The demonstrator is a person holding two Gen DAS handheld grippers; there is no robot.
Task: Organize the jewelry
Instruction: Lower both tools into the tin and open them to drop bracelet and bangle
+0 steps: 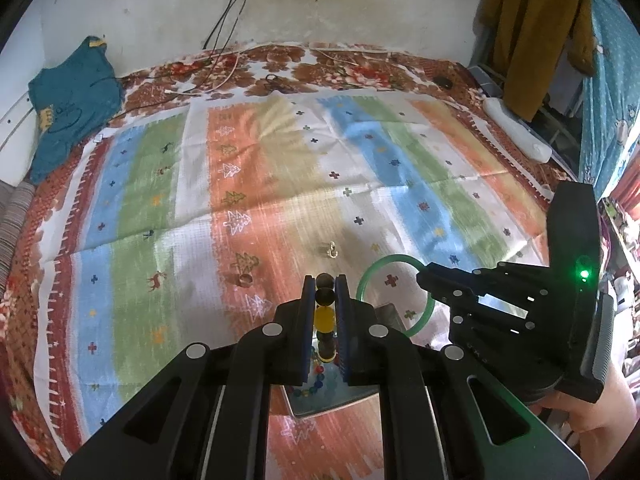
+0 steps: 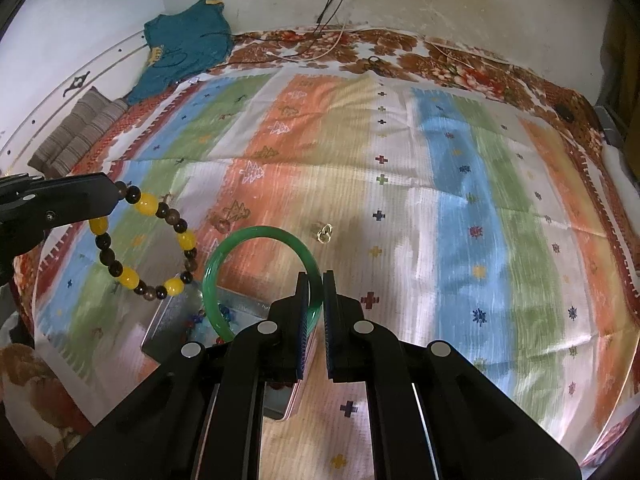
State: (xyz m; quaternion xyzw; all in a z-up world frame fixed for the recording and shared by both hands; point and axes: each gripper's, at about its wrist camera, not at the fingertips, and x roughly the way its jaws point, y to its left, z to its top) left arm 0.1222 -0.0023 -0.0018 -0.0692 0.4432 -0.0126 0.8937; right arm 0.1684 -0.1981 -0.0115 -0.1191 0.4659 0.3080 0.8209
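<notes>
My left gripper is shut on a bracelet of yellow and dark brown beads. It hangs above a shiny metal tin that holds small coloured beads. The right wrist view shows the whole beaded bracelet hanging from the left gripper. My right gripper is shut on a green bangle, held above the tin. The bangle and right gripper also show in the left wrist view. A small gold earring and a brownish ring lie on the cloth.
A striped, multicoloured cloth covers a bed with a floral sheet. A teal garment lies at the far left. Cables trail from the wall. A brown garment hangs at the right.
</notes>
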